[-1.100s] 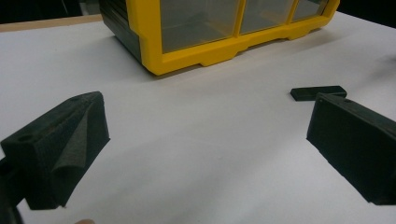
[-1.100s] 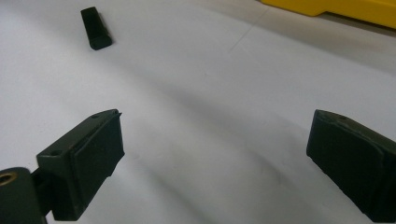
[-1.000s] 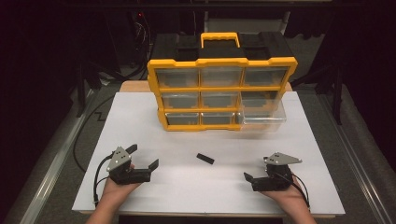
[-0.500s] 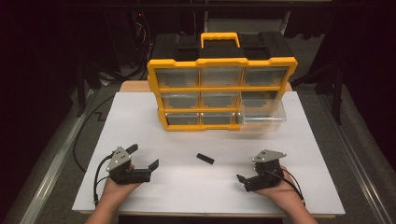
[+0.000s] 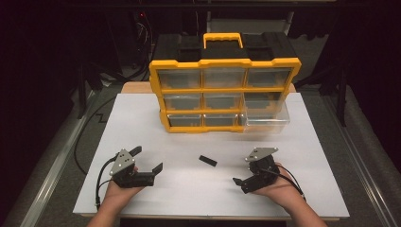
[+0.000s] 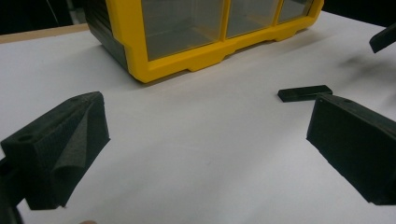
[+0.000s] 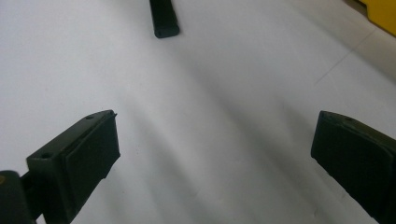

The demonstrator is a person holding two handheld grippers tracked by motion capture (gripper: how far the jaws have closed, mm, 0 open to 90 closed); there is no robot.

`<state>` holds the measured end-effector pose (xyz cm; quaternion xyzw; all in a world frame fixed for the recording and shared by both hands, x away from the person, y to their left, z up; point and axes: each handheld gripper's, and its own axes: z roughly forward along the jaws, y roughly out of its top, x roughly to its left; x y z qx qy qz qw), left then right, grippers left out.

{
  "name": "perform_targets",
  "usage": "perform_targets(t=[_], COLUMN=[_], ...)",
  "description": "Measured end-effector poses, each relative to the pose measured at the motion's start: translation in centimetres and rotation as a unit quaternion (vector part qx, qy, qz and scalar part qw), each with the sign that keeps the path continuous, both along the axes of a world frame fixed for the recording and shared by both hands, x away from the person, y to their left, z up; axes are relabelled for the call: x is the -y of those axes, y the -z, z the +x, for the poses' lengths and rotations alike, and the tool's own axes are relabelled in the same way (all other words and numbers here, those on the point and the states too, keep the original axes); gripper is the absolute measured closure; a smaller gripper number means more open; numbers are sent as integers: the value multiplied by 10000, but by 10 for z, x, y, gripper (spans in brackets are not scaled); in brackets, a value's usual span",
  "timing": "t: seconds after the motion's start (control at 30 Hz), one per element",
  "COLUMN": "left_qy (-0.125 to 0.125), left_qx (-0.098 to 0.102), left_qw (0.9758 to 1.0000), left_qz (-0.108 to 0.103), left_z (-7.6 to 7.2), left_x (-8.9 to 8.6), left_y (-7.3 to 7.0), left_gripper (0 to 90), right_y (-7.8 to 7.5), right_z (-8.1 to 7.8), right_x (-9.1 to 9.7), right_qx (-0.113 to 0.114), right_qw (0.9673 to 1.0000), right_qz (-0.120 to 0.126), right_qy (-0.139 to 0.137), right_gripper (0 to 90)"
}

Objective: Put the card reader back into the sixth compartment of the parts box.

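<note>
A small black bar [image 5: 207,161] lies flat on the white table top [image 5: 142,118], in front of a yellow organizer [image 5: 224,92] with clear drawers. Its bottom right drawer [image 5: 265,121] is pulled out. My left gripper [image 5: 146,159] rests open at the front left, pointing right. In the left gripper view, the left gripper [image 6: 205,140] has nothing in it; the bar [image 6: 304,92] lies ahead to the right and the organizer [image 6: 187,42] beyond. My right gripper [image 5: 243,171] is open at the front right, angled toward the bar. Ahead of the empty right gripper [image 7: 215,154] lies the bar [image 7: 163,18].
Each gripper sits in a hand that reaches in from the near table edge. Black cables trail from both grippers. A wooden strip [image 5: 135,87] shows behind the white top, and dark equipment stands behind the organizer. A metal rail [image 5: 56,156] runs along the left side.
My right gripper has shifted left and turned its jaws toward the black bar. The left gripper, the bar and the organizer have stayed put.
</note>
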<state>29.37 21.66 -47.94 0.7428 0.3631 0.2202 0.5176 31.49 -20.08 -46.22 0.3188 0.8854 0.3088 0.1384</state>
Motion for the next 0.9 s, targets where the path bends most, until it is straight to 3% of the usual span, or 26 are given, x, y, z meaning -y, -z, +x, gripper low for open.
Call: perform_targets(t=[0.47,0.7,0.9], left_qy=[109,98,95], left_qx=[29,12,16], left_qw=[9999,10000,10000], left_qz=[-6,-1,-24], left_z=[-2,-2,-2], left_x=[3,3,2], left_y=[0,0,0], left_gripper=[2,2,2], right_y=[-15,-26,-30], right_z=[16,23,31], right_x=[-24,-41,-61], right_qx=[-70,27,-73], right_qw=[9993,9982,9966], right_qz=[-234,-291,-407], right_qy=[-300,-525,-710], right_gripper=[93,178,291])
